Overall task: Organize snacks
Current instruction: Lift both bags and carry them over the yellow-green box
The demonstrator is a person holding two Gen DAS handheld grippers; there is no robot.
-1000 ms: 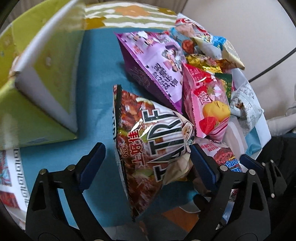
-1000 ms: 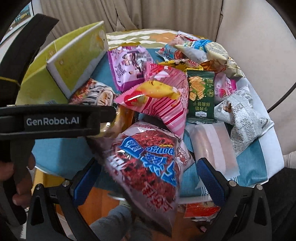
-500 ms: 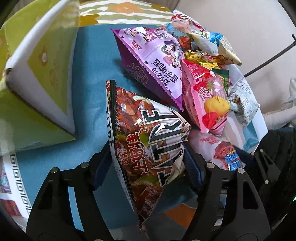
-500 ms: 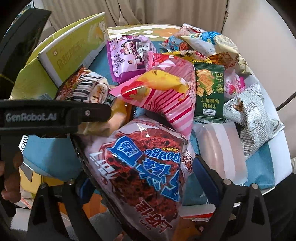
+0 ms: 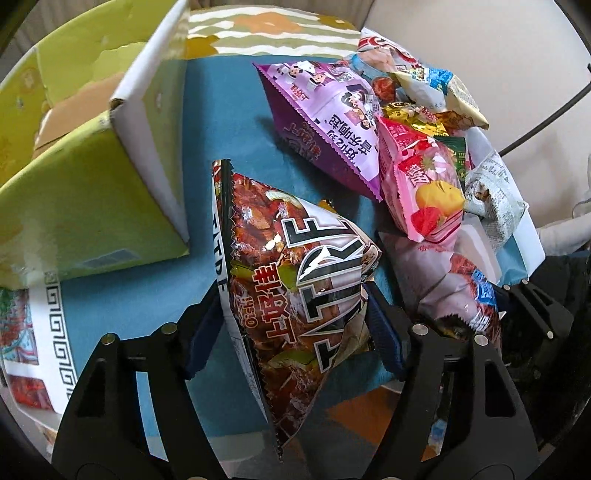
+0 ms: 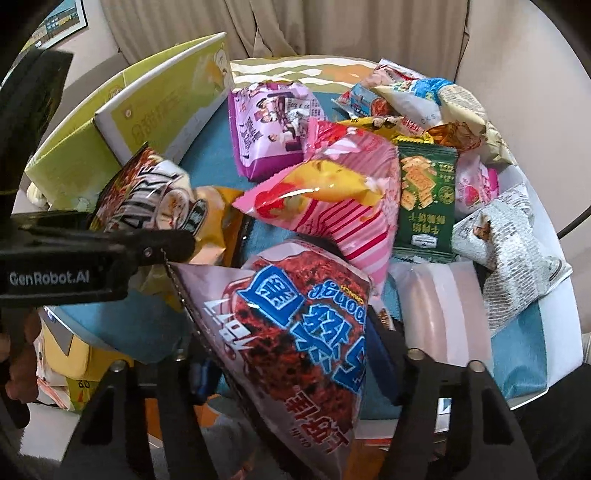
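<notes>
Where both grips stand: each gripper pinches one snack bag, both lifted over the near edge of the bench (image 5: 110, 295), which has a blue cloth top.
Left gripper (image 5: 291, 328): its fingers (image 5: 199, 332) press on both sides of the brown bag (image 5: 295, 273) with big silver letters; no gap shows at either pad.
Right gripper (image 6: 291, 362): its fingers (image 6: 384, 354) have just been closing and now squeeze the pale bag (image 6: 295, 325) with blue characters on a red-brown picture.
Bags counted: two held; on the bench, one purple bag (image 5: 332, 118), one pink striped bag (image 6: 332, 199), one green cracker packet (image 6: 424, 199), one small pink strawberry packet (image 6: 476, 184), one grey-white printed bag (image 6: 506, 240), one pale pink flat pack (image 6: 443, 314); the far right heap is too tangled to count.
Box: one yellow-green carton (image 5: 85, 206) stands open at the far left corner, its white flap (image 5: 147, 122) raised toward the pile.
In the way: the pink striped bag lies just behind the pale bag; the left gripper's black body crosses the right wrist view on the left side, in front of the brown bag.
Hand pose: both grippers point steeply down, side by side; a person's hand (image 6: 14, 362) shows at the left edge of the right wrist view, wrapped around the left gripper's handle.
Beyond the bench: curtains (image 6: 258, 29) hang behind it.
</notes>
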